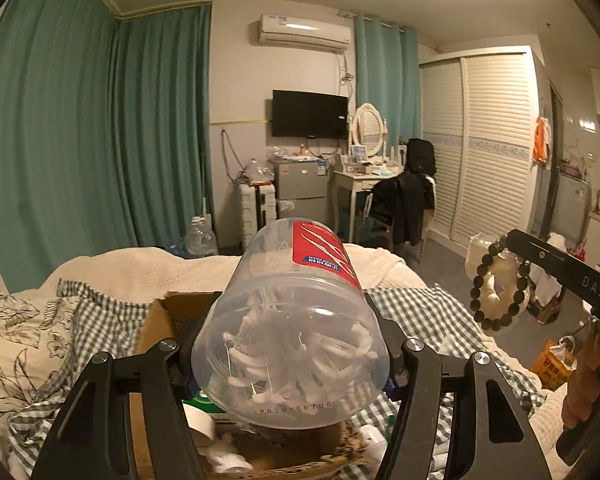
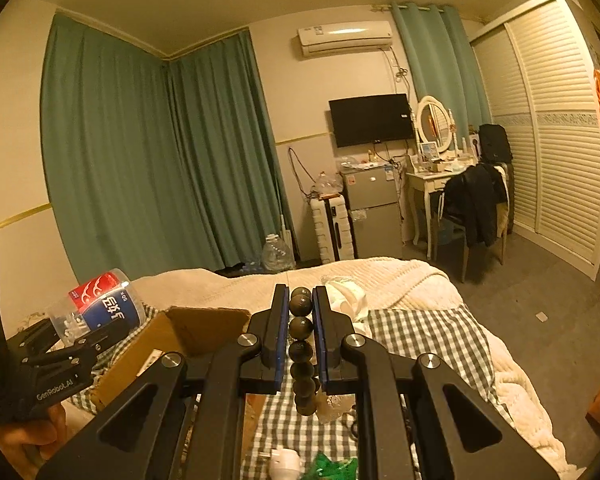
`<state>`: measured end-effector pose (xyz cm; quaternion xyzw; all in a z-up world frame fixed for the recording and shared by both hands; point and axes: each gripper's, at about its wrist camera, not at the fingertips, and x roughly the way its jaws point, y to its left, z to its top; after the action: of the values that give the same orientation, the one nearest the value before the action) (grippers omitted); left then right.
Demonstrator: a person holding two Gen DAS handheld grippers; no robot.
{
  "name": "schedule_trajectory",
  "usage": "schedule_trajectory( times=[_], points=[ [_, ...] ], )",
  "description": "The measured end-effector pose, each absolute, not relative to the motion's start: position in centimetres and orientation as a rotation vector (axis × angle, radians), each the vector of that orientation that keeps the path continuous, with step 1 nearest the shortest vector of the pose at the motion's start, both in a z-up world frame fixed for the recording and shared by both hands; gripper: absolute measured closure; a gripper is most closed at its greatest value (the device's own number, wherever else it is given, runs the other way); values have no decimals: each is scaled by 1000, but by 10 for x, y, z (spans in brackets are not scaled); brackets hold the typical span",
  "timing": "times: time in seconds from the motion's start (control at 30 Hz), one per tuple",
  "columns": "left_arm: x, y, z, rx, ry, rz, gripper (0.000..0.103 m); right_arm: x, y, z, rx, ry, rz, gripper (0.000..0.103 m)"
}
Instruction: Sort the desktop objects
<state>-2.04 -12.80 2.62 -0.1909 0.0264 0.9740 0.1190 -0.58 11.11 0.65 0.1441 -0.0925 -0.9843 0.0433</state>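
A clear plastic jar of white floss picks, with a red and blue label, lies sideways between the fingers of my left gripper, which is shut on it. The jar hangs over an open cardboard box. The right wrist view shows the same jar and left gripper at the left, above the box. My right gripper is shut on a bracelet of dark beads. From the left wrist camera, the bracelet dangles as a loop from the right gripper.
The box sits on a bed with a grey checked cloth and a cream blanket. It holds a white tape roll and other small items. A white object and a green wrapper lie on the cloth. A person's hand grips the right handle.
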Motion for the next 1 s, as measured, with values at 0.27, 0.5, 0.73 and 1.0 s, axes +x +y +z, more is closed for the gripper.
schedule_trajectory(
  times=[0.27,0.5,0.73,1.0],
  points=[
    [-24,-156,30,-569,59,2899,38,-12,84,10,413,-258,-2969,92],
    [-29,-180,31,-578,41,2945,38,-22,55,10,400,-233,-2918,92],
    [-41,-197,22,-620,25,2969,38,-37,24,2,418,-193,-2868,92],
    [-59,-207,7,-688,29,3000,38,-59,-4,-11,457,-143,-2787,92]
  ],
)
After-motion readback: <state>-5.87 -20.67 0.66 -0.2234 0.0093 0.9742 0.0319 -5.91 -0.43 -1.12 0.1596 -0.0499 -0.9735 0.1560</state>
